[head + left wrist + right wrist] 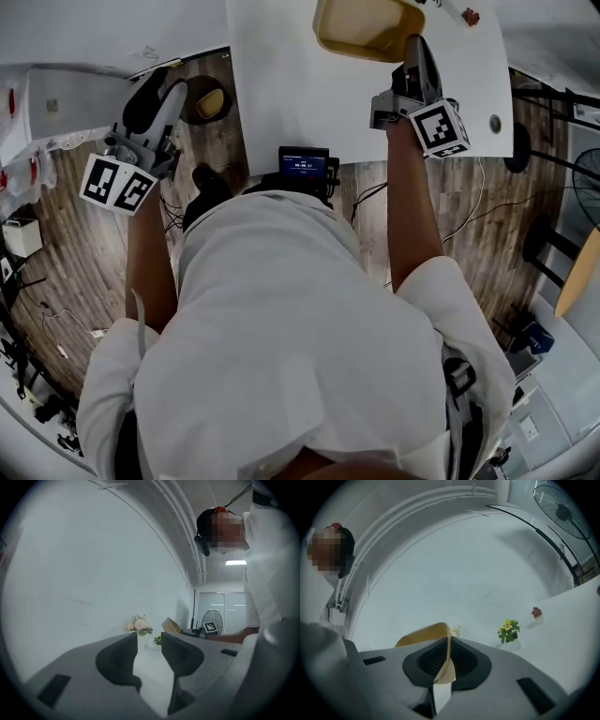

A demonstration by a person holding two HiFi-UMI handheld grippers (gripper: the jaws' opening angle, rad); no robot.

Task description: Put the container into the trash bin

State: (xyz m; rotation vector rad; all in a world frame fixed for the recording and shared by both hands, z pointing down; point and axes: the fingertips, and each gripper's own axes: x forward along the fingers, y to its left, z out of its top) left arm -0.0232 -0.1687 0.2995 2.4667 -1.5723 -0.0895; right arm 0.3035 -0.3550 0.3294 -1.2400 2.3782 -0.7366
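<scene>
Right gripper (447,641) — jaws clamped together on the rim of the tan container (366,26), which sits at the gripper's tip over the white table (309,94). Left gripper (149,641) — jaws apart, nothing between them, positioned off the table's left edge above the wooden floor (84,272).

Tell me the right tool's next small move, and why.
Probably swing the container left, off the table, toward what looks like a dark round bin on the floor beside it. The right tool is already shut on the container's rim and holds it over the table.
</scene>
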